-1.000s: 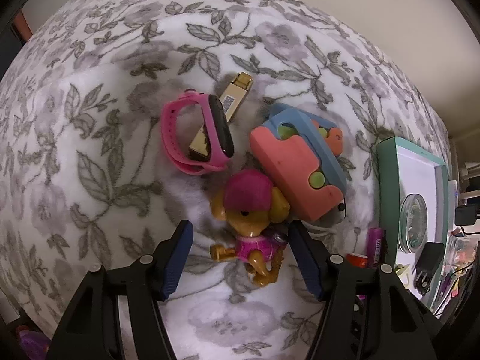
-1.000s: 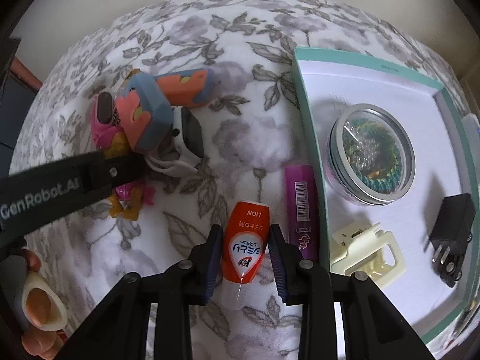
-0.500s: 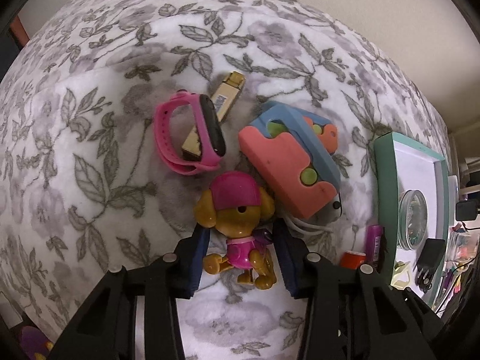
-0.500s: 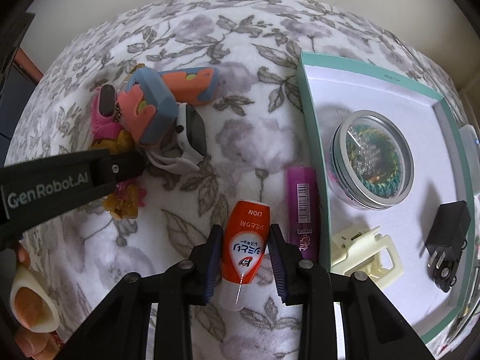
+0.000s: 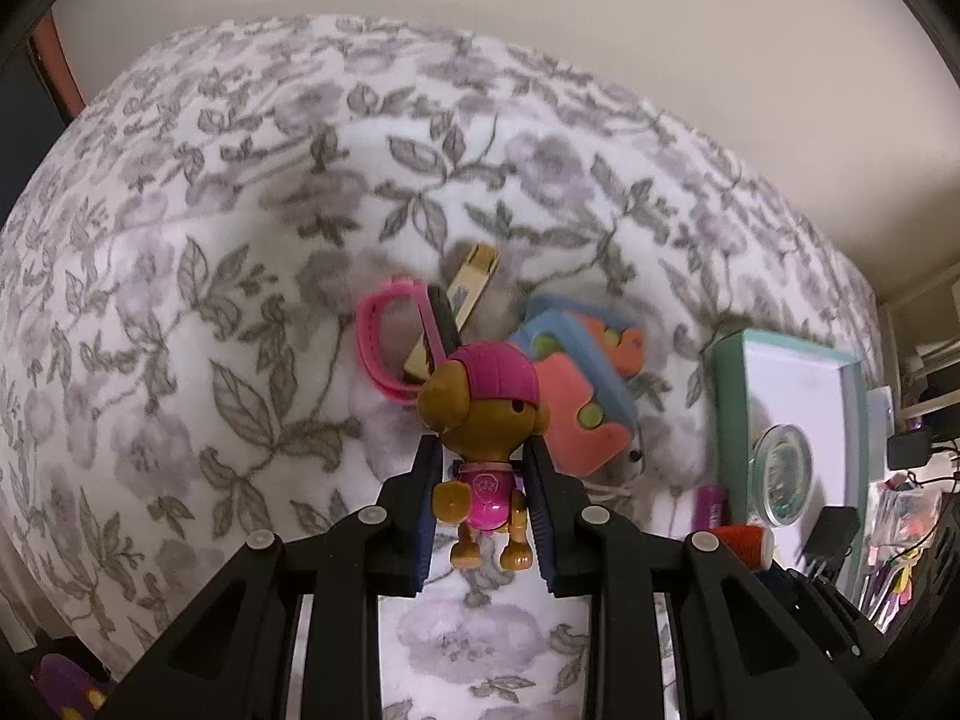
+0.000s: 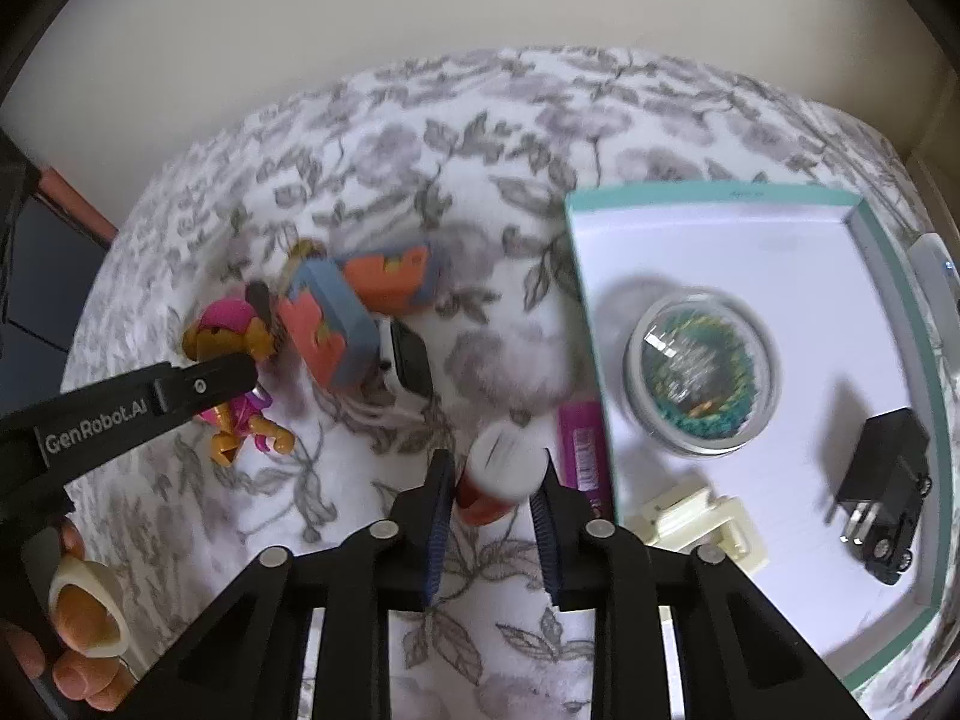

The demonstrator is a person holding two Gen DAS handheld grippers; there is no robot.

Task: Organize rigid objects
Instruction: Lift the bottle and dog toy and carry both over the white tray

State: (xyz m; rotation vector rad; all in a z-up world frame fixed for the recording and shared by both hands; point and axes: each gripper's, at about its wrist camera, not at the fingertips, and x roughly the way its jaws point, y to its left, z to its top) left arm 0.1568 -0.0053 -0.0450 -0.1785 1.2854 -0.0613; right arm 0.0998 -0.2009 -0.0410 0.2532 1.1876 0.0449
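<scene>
Far left in the right wrist view, at the lower edge: a hand (image 6: 84,612) behind the black arm of the left tool (image 5: 482,457). Grips a toy dog (image 5: 480,414) there, the blue pads pressed on its pink body from both sides after a closing of the jaws just now. Shows the dog head-up towards the camera, pink cap on top, brown legs hanging below the pads over a floral blanket (image 5: 180,300).

Just behind the dog on the blanket: a pink watch (image 5: 384,348) on its side, laid across a gold stick (image 5: 474,276). Next to the right, touching that pair: a blue and orange toy (image 5: 570,396), with a white watch (image 6: 408,360) tucked against its near side.

Further right, in the right tool (image 6: 493,474): an orange tube (image 6: 480,501), squeezed between the narrow pads, jaws likewise just drawn closer. Points its white end up towards the lens, tilted.

Just beside that tube, flat on the blanket: a purple tube (image 6: 582,450), lying along the left wall of a teal box (image 6: 708,195).

Inside the box, on its white floor: a round tin (image 6: 699,372) with a clear lid near the middle, a cream hair clip (image 6: 702,516) at the near left corner, and a black plug (image 6: 882,480) towards the right wall, all apart from one another.
</scene>
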